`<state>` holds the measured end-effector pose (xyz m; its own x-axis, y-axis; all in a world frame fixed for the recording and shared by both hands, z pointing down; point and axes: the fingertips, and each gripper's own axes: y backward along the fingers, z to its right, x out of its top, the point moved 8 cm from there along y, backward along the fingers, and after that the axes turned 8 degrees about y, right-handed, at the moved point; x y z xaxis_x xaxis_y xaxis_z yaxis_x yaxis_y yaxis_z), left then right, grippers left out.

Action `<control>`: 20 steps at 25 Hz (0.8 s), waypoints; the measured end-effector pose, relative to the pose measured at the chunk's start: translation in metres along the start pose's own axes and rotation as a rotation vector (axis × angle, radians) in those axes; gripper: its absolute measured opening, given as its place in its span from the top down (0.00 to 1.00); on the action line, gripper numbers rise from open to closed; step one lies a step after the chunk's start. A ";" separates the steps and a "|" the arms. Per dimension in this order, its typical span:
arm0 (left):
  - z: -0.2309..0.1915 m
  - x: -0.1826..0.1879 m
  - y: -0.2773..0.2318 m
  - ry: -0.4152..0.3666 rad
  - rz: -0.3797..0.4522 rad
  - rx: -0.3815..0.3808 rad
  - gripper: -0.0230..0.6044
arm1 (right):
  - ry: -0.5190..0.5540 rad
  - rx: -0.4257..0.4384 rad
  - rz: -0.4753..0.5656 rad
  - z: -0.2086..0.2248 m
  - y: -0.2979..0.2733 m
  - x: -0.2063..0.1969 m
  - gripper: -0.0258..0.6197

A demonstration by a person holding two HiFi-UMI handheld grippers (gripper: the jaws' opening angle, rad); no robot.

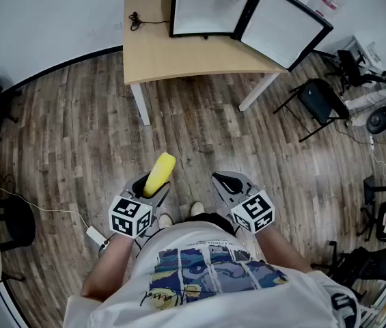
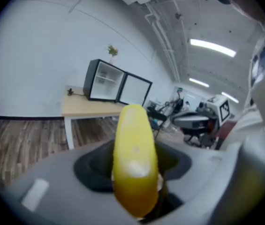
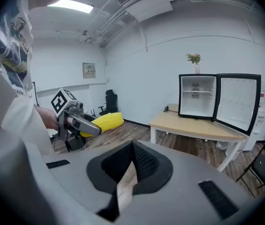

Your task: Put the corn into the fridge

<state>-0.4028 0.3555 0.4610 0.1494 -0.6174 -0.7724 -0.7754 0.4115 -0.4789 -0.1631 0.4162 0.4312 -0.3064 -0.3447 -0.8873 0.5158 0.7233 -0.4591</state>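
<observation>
Since it is to be carried onward, the corn [image 1: 160, 173] is clamped in the jaws of the left gripper [image 1: 150, 186], tip pointed ahead. The right gripper [image 1: 228, 183] is held closed and empty, apparently unneeded. The fridge [image 1: 210, 5] is seen open on the table [image 1: 179, 53], well apart.

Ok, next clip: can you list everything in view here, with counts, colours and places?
table: one, light wood, white legs, by the wall
fridge: one, black, door open, on the table
plant: one, small, on top of the fridge
cable: one, black, near the table's left edge
chair: one, black, right of the table
power strip: one, white, on the wood floor
corn: one, yellow, in the left gripper
left gripper: grey, shut on the corn
right gripper: grey, jaws together, empty
</observation>
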 end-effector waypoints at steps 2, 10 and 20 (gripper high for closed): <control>0.009 0.007 -0.009 -0.008 -0.004 0.000 0.57 | 0.000 -0.002 0.007 0.011 0.004 0.001 0.94; 0.040 0.039 -0.046 -0.023 0.006 0.038 0.57 | 0.039 0.003 0.042 0.067 0.030 0.000 0.94; 0.061 0.061 -0.106 0.014 0.029 0.086 0.57 | 0.005 0.020 0.030 0.132 0.049 -0.038 0.87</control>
<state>-0.2741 0.3152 0.4387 0.1183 -0.6132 -0.7810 -0.7239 0.4852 -0.4905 -0.0206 0.3853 0.4366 -0.2946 -0.3194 -0.9007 0.5413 0.7210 -0.4327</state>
